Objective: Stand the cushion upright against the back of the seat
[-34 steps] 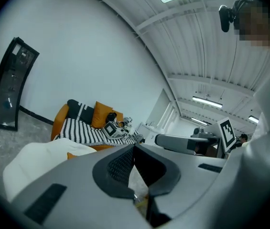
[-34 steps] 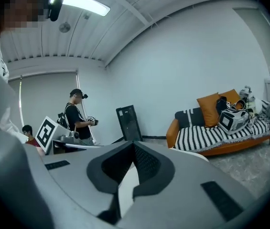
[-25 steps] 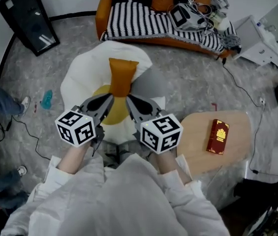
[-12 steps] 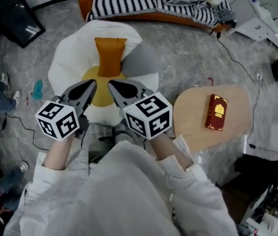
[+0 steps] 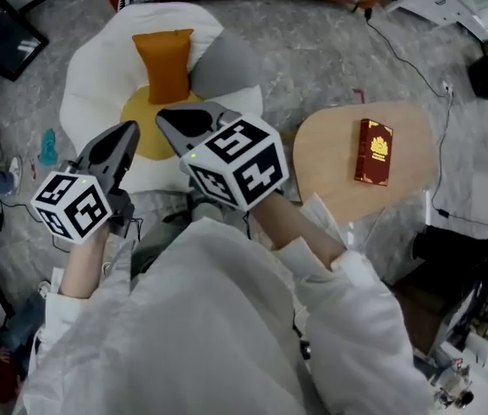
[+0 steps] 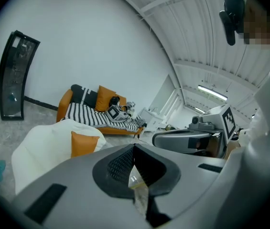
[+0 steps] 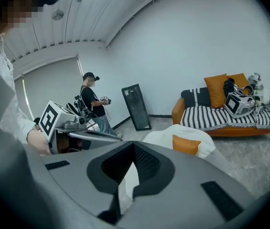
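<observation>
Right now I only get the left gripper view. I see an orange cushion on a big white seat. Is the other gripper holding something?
Observer: No. The right gripper view shows the right gripper with its jaws shut and nothing between them.
Operator: Is there stuff beside the seat that I can't see?
Observer: Yes. In the head view a wooden table stands at the picture's right of the seat, with a red book lying on it.
Operator: Is anybody else in the room?
Observer: Yes. The right gripper view shows a person standing by a tall black panel near the far wall.
</observation>
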A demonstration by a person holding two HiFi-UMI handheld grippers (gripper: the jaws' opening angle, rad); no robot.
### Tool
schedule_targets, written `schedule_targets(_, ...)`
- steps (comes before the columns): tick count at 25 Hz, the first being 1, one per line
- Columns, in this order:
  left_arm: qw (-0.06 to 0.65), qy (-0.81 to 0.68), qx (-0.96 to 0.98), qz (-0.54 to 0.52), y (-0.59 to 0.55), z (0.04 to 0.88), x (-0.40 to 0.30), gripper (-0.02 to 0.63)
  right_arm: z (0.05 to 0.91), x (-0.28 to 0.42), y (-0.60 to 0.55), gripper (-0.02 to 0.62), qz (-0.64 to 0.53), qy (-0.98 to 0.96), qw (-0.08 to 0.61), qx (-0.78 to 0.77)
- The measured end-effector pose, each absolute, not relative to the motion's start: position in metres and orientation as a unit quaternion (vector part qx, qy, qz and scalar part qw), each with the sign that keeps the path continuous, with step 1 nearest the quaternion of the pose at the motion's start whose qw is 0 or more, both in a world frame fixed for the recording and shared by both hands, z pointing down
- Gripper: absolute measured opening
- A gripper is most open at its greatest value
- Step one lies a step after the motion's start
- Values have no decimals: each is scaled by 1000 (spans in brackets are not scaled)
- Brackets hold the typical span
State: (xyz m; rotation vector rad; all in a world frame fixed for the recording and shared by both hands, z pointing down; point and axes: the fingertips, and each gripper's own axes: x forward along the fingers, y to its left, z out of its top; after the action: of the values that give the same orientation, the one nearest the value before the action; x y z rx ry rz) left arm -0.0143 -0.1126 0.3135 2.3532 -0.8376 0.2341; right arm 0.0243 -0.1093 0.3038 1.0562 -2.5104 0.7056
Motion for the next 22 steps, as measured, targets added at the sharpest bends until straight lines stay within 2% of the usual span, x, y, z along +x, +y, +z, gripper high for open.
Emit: schedule_targets(22,325,-321,882,113,-87,324,-30,6,301,22,-90,12,219,-878,213,368)
